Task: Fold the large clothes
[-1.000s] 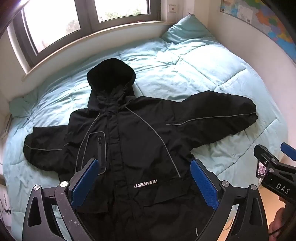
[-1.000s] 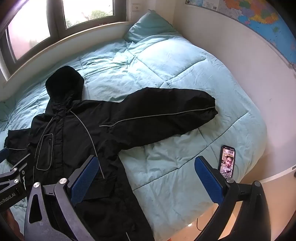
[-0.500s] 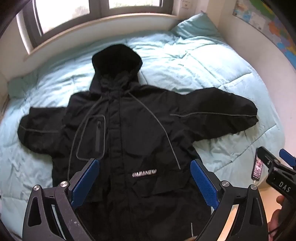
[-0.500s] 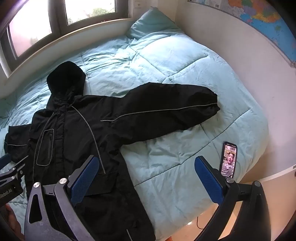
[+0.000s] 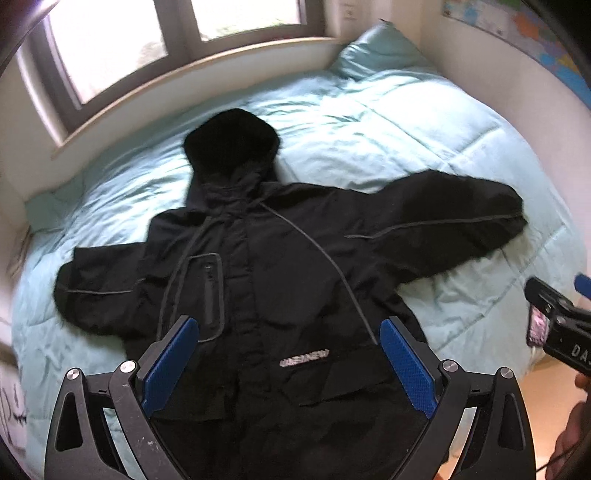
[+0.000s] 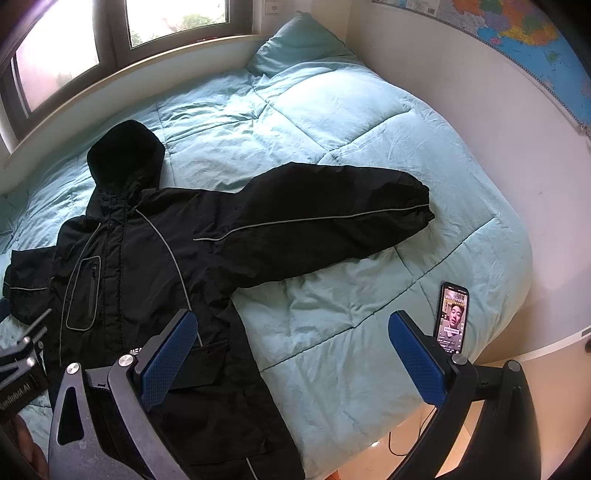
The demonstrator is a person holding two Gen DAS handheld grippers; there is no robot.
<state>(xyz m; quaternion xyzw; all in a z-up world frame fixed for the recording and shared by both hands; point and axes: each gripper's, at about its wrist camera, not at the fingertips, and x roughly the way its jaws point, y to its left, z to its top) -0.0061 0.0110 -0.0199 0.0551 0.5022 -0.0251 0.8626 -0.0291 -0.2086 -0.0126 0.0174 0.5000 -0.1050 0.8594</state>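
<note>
Jacket first: we count one, black, lying front-up and spread flat on the bed's teal quilt, its hood pointing toward the window and its hem hanging toward the near edge of the bed. We count two sleeves: the one on our right stretches out full length across the quilt, a single pale piping line running along it, while the one on our left looks shorter and bunched near the bed's far left edge. We see one outlined chest pocket and one white logo strip low on the front. We hold two grippers, neither touching the cloth. Our left gripper hovers over the lower front of the jacket with its two blue pads spread wide, the logo showing in the gap between them and nothing held. Our right gripper hovers near the jacket's right lower edge and the bare quilt beside it, its two blue pads likewise wide apart and empty. One phone lies on the quilt near the bed's right front corner, screen lit with a face on it, well apart from the jacket. One teal pillow sits at the far corner by the wall, and one map hangs on that wall.
</note>
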